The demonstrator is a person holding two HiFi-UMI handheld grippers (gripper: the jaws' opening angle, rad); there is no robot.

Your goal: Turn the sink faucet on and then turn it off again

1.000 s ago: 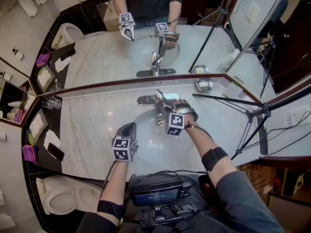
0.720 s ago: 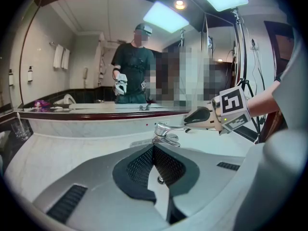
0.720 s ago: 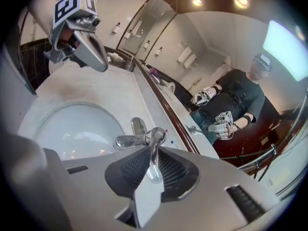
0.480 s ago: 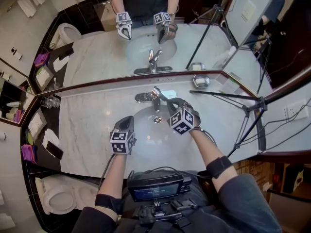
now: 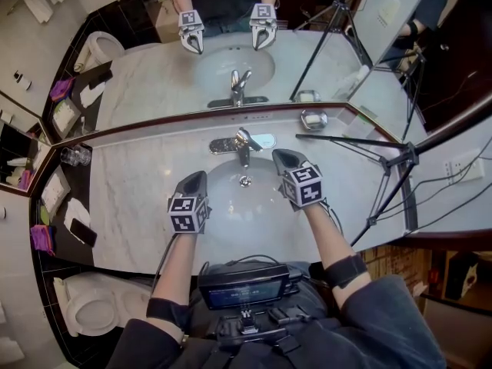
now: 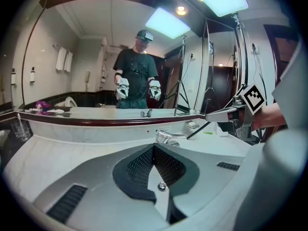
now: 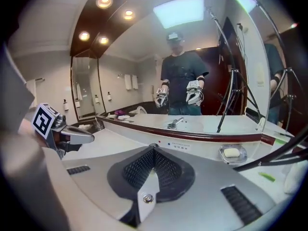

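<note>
Faucet [image 5: 243, 152] stands at the back rim of the sink [image 5: 247, 207], between and beyond both tongs. Left tongs [image 5: 196, 177] and right tongs [image 5: 278, 156] are closed, empty and clear of it. Risk: flow cannot be confirmed, and the lever [image 5: 248, 137] may sit short of off, leaving a drip.

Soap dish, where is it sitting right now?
In the head view the soap dish sits on the marble counter against the mirror, right of the faucet, just behind the tripod leg.
</note>
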